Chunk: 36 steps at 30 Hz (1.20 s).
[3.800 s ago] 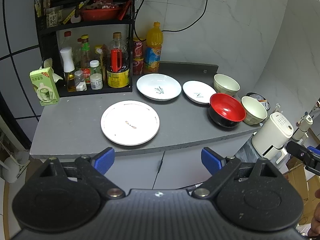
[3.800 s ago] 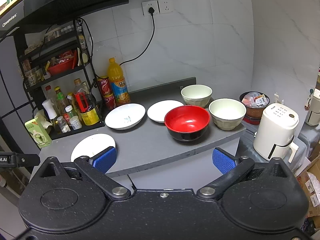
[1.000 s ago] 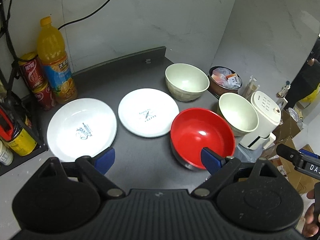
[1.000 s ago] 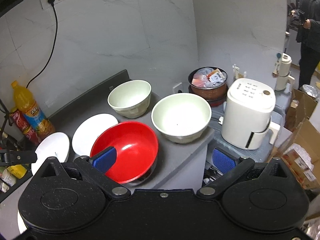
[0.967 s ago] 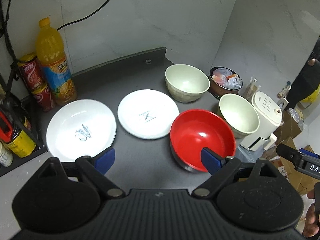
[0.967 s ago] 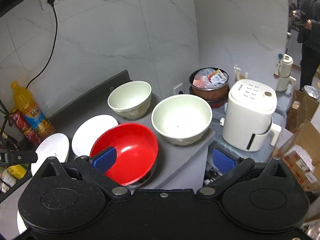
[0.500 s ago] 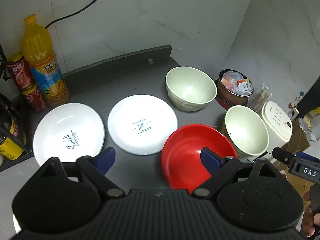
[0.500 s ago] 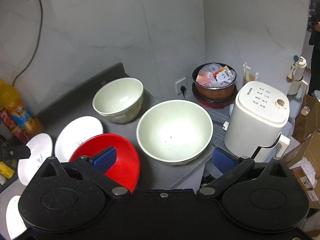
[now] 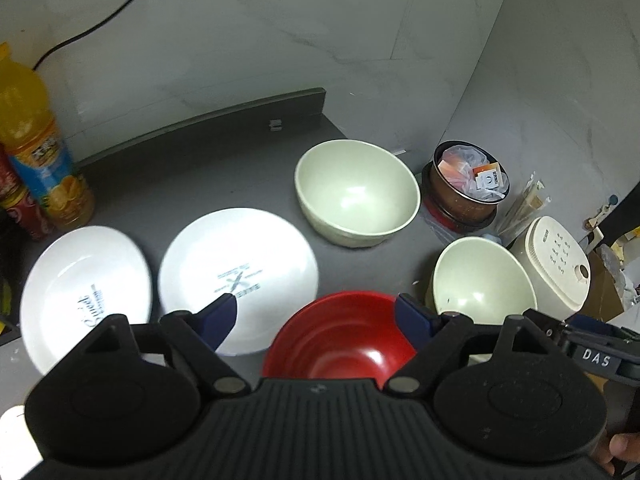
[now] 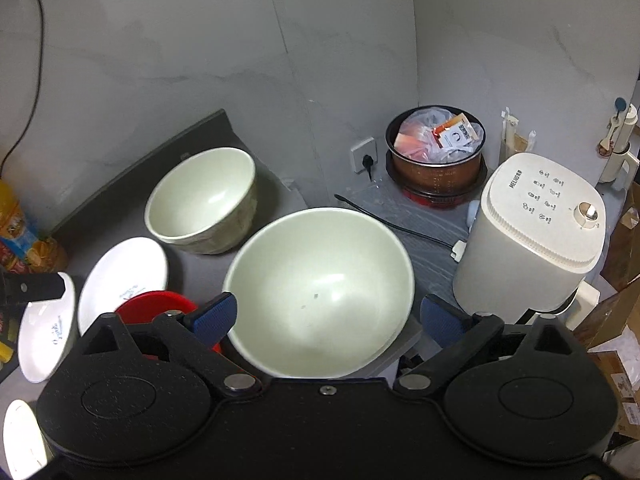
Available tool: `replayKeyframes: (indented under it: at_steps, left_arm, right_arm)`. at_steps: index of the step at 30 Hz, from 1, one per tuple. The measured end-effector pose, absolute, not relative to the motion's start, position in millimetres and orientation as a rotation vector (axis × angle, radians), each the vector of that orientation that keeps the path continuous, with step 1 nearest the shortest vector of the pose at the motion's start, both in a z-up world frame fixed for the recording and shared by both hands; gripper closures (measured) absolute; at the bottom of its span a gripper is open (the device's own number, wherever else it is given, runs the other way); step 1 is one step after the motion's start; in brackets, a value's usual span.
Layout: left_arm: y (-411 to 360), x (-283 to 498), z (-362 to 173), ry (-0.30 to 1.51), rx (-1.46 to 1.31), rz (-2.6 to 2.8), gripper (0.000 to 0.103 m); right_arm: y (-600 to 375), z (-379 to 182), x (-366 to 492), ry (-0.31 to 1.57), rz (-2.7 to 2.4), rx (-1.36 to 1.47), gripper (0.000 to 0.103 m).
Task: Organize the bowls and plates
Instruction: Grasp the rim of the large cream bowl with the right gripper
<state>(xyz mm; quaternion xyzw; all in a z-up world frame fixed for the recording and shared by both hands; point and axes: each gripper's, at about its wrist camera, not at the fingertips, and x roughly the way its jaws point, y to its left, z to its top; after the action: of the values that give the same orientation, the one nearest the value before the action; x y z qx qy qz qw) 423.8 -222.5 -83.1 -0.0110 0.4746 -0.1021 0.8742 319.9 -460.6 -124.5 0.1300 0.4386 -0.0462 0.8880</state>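
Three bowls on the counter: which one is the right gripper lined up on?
The near cream bowl at the counter's front edge, framed between the open right gripper pads, untouched. The other cream bowl sits farther back; the red bowl is off left.

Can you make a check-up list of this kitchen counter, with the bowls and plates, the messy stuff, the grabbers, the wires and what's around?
Surface: dark grey counter, bare between the dishes.
Job's things: red bowl, two pale green bowls, two white printed plates; none stacked.
Clutter: orange drink bottle, red cans, brown pot of packets.
Grippers: left gripper over the red bowl, right gripper around the near green bowl; jaws open, just been closing, neither pressing.
Cables: black cord on the wall; another beside the white appliance.
Surroundings: marble-look walls, wall socket, cardboard boxes.
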Motion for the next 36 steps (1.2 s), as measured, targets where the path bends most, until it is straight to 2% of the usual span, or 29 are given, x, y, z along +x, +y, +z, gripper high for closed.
replayKeyframes:
  at_steps: [11,17,26,28,30,31,33,35,36]
  left_arm:
    - [-286.6,460.3,-124.1,1.057,-0.021,-0.256,0.036]
    - [-317.7,482.3,-148.0,1.149,-0.019,-0.287,0.038]
    - [-348.2,502.7,-170.2,1.194,0.030,-0.312,0.042]
    - [-353.3,506.8,-176.3,1.208,0.025,-0.318,0.044]
    - [-358.7,510.1,-182.3,1.226,0.030,-0.310,0.051]
    - [-361.4,511.2,-185.1,1.234,0.032,-0.311,0.055]
    - [-366.9,513.4,-191.7,1.250,0.040,-0.312,0.063]
    - [-369.8,516.2,-199.2,1.276,0.050,-0.299,0.080]
    - [-369.8,517.0,-201.9,1.290,0.039,-0.302,0.083]
  right_arm:
    - [-496.4,-170.8,345.6,1.038,-0.096,0.311,0.027]
    - [-498.8,-187.6,355.2,1.096,-0.060,0.312,0.027]
    - [-508.1,-209.1,366.1,1.156,-0.037,0.362,0.041]
    - [-510.5,-214.7,367.5,1.176,-0.028,0.400,0.049]
    - [-512.4,-219.1,369.0,1.185,-0.028,0.413,0.064]
    - [-514.2,-220.3,369.2,1.182,-0.033,0.428,0.065]
    - [-516.3,-221.5,371.0,1.181,-0.025,0.451,0.081]
    - [-515.1,-221.6,371.1,1.178,-0.010,0.450,0.091]
    - [-514.0,-220.3,371.2,1.178,-0.014,0.438,0.091]
